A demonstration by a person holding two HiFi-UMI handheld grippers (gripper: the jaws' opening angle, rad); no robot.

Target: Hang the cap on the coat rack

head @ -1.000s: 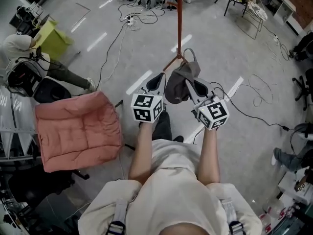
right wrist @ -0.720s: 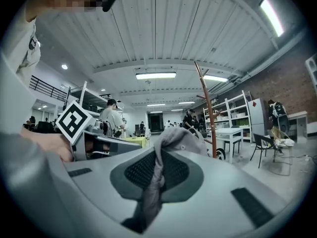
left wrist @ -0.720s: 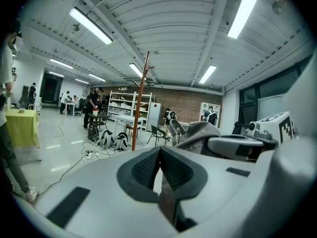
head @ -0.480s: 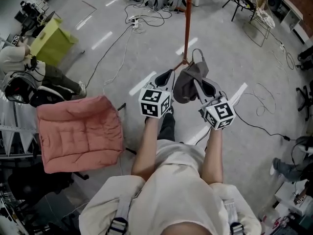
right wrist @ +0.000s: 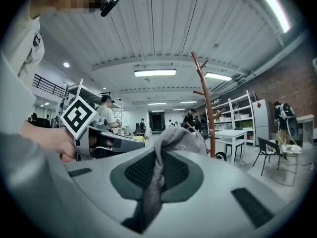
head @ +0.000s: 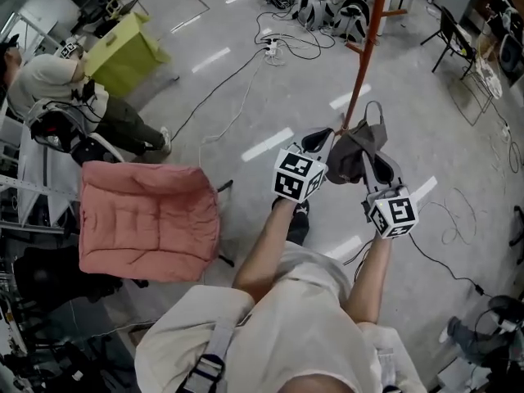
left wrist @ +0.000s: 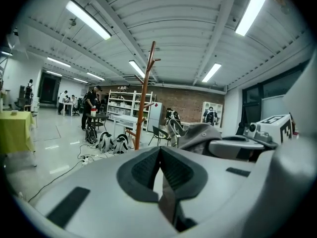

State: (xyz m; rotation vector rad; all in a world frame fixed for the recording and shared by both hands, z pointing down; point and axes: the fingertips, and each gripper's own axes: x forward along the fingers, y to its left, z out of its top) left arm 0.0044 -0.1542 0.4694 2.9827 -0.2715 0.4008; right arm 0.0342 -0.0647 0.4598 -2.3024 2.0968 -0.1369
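Two tools, one cap, one coat rack. Right tool (right wrist: 157, 155) is clamped on a fold of the grey cap (right wrist: 181, 135), which bunches just past its tips. Left tool (left wrist: 159, 155) is closed on nothing, just left of the cap. The coat rack (head: 366, 47) stands ahead of both tools, just beyond the cap.

Grey cap (head: 352, 154) hanging from the right gripper (head: 375, 162), just beside the orange coat rack pole (head: 366, 56), left gripper (head: 321, 141) close on the cap's left, pink cushioned chair (head: 147, 219) below left, cables (head: 214, 97) across the grey floor (head: 426, 121)
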